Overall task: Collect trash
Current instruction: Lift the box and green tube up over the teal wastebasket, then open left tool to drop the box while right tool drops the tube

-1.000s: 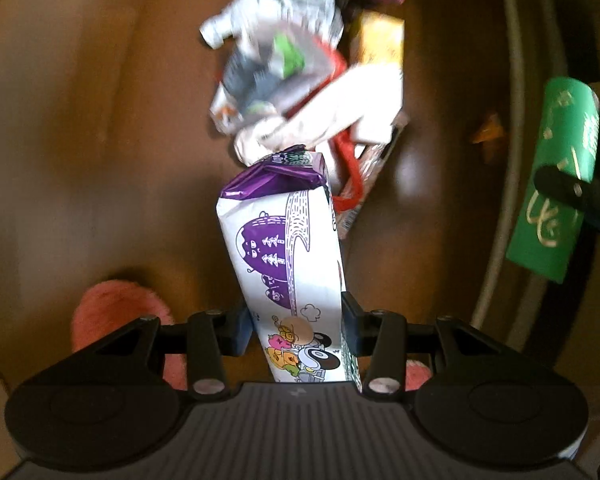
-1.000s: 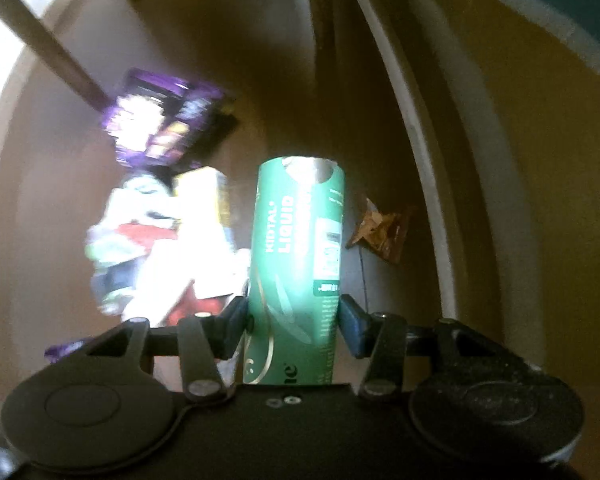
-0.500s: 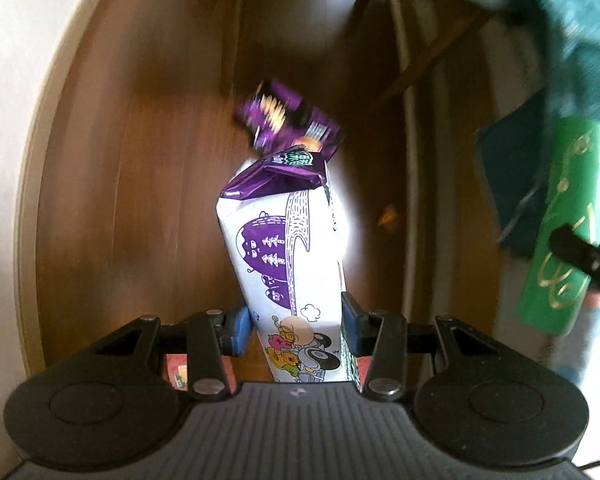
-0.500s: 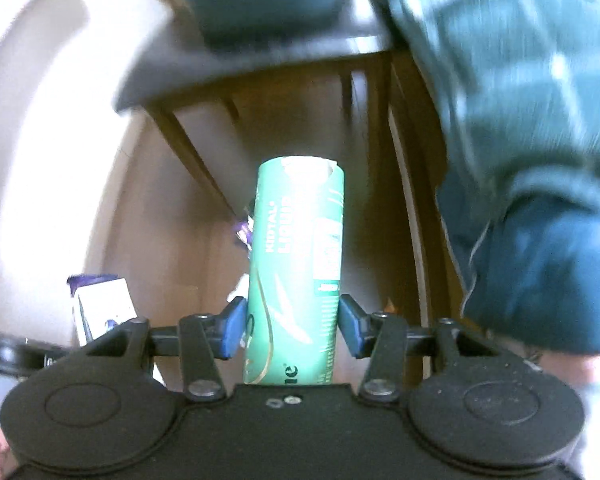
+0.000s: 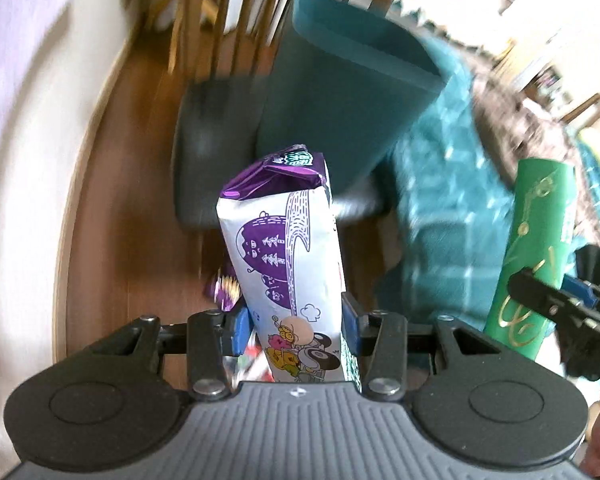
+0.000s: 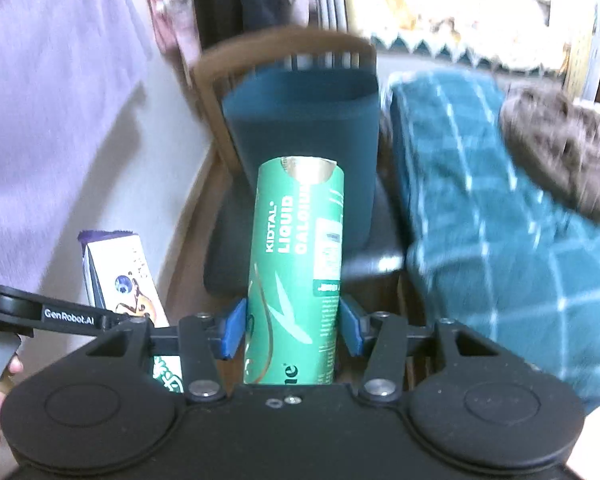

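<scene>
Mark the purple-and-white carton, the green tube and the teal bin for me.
purple-and-white carton point(image 5: 284, 264): left wrist view, middle of its printed front.
green tube point(image 6: 296, 272): right wrist view, mid-label.
teal bin point(image 6: 300, 120): right wrist view, front wall below the rim.

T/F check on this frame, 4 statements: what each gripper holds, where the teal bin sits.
1. The left gripper is shut on a purple-and-white carton. True.
2. The right gripper is empty. False: it is shut on a green tube.
3. The teal bin stands on a chair seat. True.
4. The bin lies tipped on the floor. False: it is upright on the chair.
</scene>
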`<move>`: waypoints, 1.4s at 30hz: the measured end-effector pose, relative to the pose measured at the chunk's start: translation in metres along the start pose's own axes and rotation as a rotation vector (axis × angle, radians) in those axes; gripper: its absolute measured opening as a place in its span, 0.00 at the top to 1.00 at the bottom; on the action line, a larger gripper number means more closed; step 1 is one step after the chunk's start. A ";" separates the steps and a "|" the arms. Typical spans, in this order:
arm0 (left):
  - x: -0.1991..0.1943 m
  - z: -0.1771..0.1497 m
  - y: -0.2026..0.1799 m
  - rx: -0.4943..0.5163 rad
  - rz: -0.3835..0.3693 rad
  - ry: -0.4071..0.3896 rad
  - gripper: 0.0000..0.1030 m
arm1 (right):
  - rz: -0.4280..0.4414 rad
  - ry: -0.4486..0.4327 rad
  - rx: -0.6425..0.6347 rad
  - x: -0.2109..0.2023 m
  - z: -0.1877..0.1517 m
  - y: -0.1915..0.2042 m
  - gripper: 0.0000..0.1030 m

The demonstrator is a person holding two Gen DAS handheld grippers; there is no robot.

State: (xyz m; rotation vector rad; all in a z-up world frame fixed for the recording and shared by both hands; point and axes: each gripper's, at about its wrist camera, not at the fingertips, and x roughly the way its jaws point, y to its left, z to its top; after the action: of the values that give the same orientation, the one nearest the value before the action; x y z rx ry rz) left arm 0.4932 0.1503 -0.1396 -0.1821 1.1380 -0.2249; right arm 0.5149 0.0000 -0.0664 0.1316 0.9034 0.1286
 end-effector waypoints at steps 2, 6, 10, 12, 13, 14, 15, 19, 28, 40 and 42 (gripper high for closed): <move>-0.019 0.021 -0.007 0.013 -0.013 -0.037 0.58 | -0.009 -0.038 -0.006 -0.013 0.023 0.005 0.53; -0.046 0.063 -0.023 0.042 -0.027 -0.109 0.57 | -0.022 -0.101 -0.034 -0.028 0.056 0.014 0.53; -0.052 0.109 -0.044 0.060 -0.014 -0.173 0.57 | -0.039 -0.165 -0.083 -0.032 0.089 0.016 0.53; -0.051 0.134 -0.054 0.075 0.010 -0.194 0.57 | -0.032 -0.188 -0.095 -0.024 0.106 0.010 0.53; -0.045 0.148 -0.060 0.083 0.023 -0.199 0.57 | -0.028 -0.193 -0.095 -0.018 0.116 0.006 0.53; -0.041 0.159 -0.065 0.090 0.037 -0.202 0.57 | -0.021 -0.193 -0.096 -0.012 0.124 0.003 0.53; -0.033 0.173 -0.071 0.099 0.055 -0.204 0.57 | -0.017 -0.193 -0.101 -0.005 0.133 -0.002 0.53; -0.004 0.222 -0.090 0.102 0.119 -0.197 0.57 | 0.001 -0.181 -0.145 0.033 0.169 -0.021 0.53; 0.076 0.303 -0.111 0.061 0.248 -0.105 0.57 | 0.050 -0.050 -0.180 0.131 0.228 -0.066 0.53; 0.202 0.311 -0.111 0.090 0.378 0.165 0.57 | 0.128 0.158 -0.217 0.225 0.231 -0.080 0.53; 0.214 0.306 -0.110 0.093 0.390 0.193 0.57 | 0.133 0.179 -0.226 0.231 0.230 -0.079 0.53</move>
State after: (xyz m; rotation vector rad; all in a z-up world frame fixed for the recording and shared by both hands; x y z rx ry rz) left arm 0.8485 -0.0043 -0.1737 0.1476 1.3266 0.0531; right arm 0.8419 -0.0535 -0.1173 -0.0314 1.0517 0.3690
